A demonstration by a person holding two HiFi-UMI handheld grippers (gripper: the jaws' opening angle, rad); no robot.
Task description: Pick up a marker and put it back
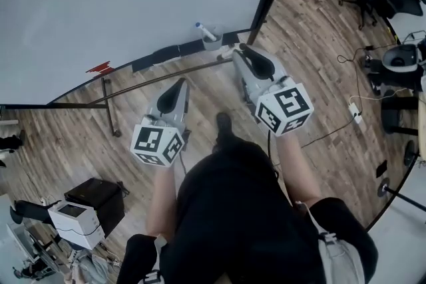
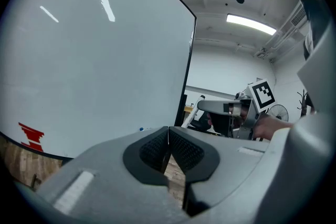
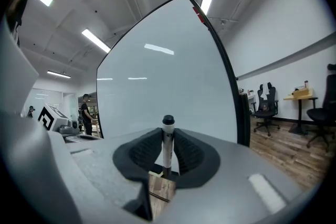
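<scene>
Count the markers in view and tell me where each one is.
2. One marker stands upright, clamped in the right gripper. A blue-capped marker leans in the grey cup at the whiteboard's lower edge. The cup may hide more.

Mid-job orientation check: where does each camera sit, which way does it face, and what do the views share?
Head view: on the person's head, looking steeply down at the whiteboard and wood floor; shows torso, forearms, left gripper, right gripper.
Left gripper view: rides the left gripper, faces the whiteboard; its shut, empty fingers fill the bottom.
Right gripper view: rides the right gripper, faces the whiteboard's edge; its fingers clamp an upright marker.
Shared: all show the whiteboard; the left gripper view also catches the right gripper.
</scene>
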